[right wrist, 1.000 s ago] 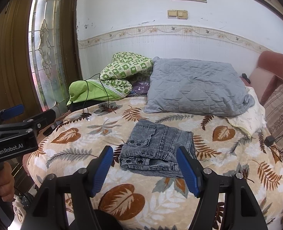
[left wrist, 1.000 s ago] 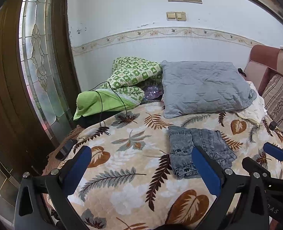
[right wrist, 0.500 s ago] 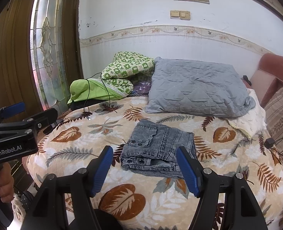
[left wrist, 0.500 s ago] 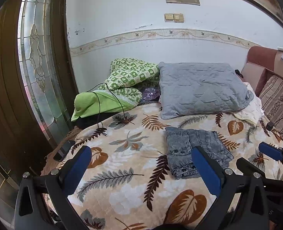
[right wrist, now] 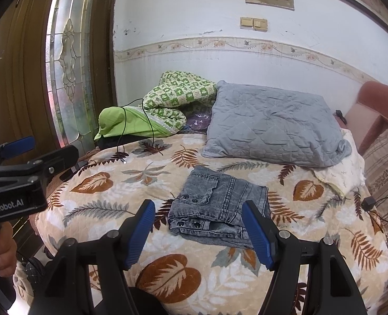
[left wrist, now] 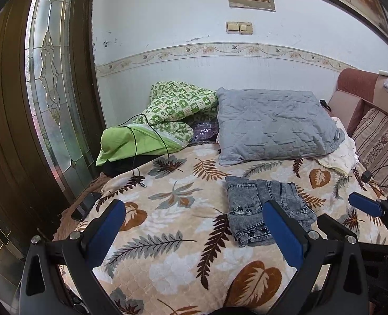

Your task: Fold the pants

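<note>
Grey denim pants (right wrist: 220, 202) lie folded into a compact rectangle on the leaf-patterned bedspread (right wrist: 172, 270), waistband snaps facing me. My right gripper (right wrist: 198, 204) hovers in front of the pants, held back from them, open, with nothing between its blue fingers (right wrist: 257, 233). In the left wrist view the pants (left wrist: 249, 204) sit to the right of centre. My left gripper (left wrist: 194, 204) is open over bare bedspread, to the left of the pants. Each gripper shows at the edge of the other's view: the right gripper (left wrist: 367, 207) and the left gripper (right wrist: 17, 144).
A grey quilted pillow (right wrist: 272, 123) and a green checked blanket (right wrist: 180, 92) lie at the back by the wall. A black cable (left wrist: 136, 152) trails across the bedspread's left side. A dark phone (left wrist: 84, 204) lies at the left edge. A sofa (left wrist: 377, 136) borders the right; a door (left wrist: 23, 105) stands left.
</note>
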Demonstrator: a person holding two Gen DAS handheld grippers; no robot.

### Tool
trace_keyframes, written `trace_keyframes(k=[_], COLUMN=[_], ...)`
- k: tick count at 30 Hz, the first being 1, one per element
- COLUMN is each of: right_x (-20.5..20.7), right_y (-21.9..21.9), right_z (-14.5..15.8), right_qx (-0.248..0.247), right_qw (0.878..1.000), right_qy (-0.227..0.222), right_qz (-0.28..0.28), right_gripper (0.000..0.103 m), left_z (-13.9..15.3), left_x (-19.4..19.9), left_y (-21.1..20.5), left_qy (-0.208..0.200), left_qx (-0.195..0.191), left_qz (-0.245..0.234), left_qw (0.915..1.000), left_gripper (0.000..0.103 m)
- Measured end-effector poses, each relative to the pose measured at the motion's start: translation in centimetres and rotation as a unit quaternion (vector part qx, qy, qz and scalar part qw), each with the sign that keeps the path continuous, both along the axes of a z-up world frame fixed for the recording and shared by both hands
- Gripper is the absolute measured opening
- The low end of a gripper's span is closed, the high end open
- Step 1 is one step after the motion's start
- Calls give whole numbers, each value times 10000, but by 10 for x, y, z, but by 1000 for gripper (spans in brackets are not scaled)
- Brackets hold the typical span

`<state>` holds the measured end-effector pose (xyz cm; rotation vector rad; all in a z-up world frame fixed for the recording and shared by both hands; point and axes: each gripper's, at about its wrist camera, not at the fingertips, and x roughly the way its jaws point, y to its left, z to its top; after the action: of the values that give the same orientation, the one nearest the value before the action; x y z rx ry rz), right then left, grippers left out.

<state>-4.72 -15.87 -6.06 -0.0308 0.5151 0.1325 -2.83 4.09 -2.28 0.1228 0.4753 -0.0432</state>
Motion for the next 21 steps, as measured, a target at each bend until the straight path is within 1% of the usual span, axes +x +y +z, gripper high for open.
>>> trace_keyframes(k=[12,21], right_x=[0,0], right_y=[10,16], right_z=[6,12], right_qx=[-130,-179], right_qw=[9999,9997], right_qy=[-75,-137], right_qz=[31,20], right_gripper=[72,72], left_z=[5,11], left_x=[-6,-7], left_y=[10,15], left_qy=[-82,-148], left_qx=[-111,-82], left_qz=[-34,-89], left_qw=[9999,9998], left_gripper=[103,103])
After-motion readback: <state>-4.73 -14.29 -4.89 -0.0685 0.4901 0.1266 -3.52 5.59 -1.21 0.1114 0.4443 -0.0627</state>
